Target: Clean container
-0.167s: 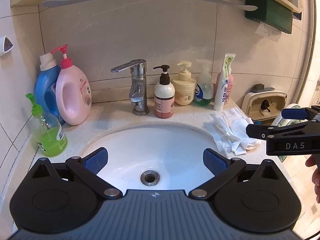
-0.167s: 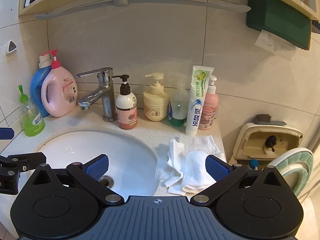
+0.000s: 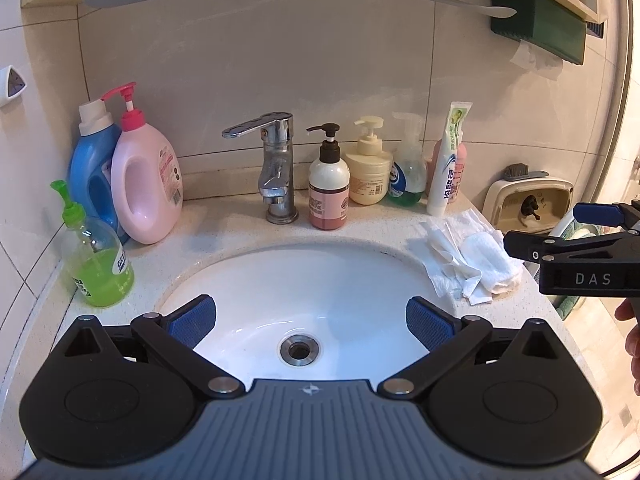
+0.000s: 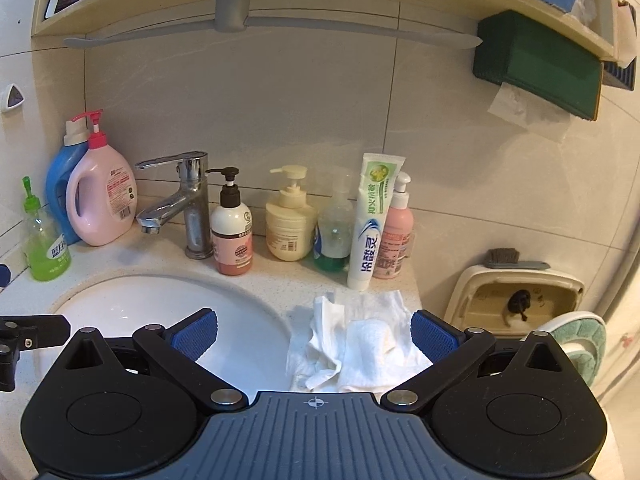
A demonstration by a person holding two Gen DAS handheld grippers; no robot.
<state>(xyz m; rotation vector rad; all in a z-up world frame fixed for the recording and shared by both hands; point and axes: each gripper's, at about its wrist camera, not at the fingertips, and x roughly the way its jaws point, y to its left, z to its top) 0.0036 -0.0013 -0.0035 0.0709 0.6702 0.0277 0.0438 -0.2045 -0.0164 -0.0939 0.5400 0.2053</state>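
Both the left gripper (image 3: 311,314) and right gripper (image 4: 314,334) gape wide, holding nothing. The right hovers over the white cloth (image 4: 370,350) just right of the sink (image 4: 256,308); lower squarely and pinch its thick fold.

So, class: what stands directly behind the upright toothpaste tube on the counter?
Behind the toothpaste tube stands a pink pump bottle, its white pump showing. The tube covers the bottle's left side, so part of its label stays hidden.

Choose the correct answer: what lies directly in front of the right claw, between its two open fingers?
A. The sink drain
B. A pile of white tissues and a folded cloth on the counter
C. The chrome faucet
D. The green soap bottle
B. In the right wrist view, the right claw is open, and the pile of white tissues and folded cloth lies on the counter between its fingers, right of the sink basin.
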